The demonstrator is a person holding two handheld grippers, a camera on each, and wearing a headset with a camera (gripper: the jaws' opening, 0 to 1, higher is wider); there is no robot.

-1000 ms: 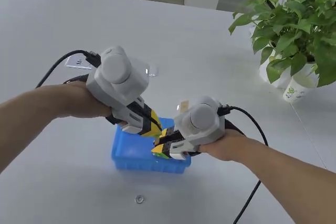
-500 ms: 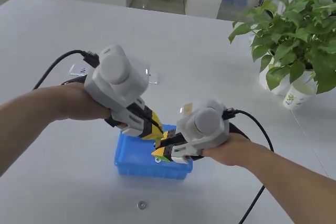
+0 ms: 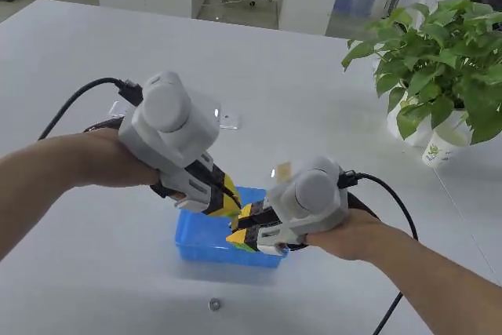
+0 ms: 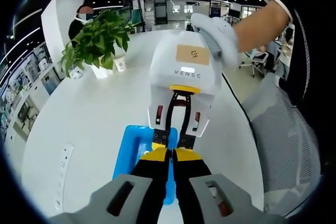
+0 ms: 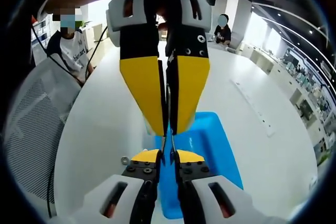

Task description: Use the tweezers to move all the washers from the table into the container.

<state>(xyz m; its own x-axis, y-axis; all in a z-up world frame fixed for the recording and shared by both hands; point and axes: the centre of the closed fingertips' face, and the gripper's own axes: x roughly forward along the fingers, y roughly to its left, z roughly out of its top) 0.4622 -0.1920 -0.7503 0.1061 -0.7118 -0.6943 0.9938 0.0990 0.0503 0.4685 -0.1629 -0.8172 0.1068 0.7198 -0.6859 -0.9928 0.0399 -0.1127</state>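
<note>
Currently, tweezers [image 5: 168, 129] are sitting in left gripper's [image 4: 171, 155] closed jaws above blue container [image 3: 192, 247]. Right gripper's [image 5: 168, 157] jaws are pinching the same tweezers. One washer [image 3: 214, 304] is lying on table [image 3: 314, 100] near container, awaiting transfer. Container contents: cannot tell.

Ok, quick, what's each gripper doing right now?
Left gripper: tongs shut on the tweezers.
Right gripper: tongs close together at the tweezers' tip; whether they grip it cannot be told.
</note>
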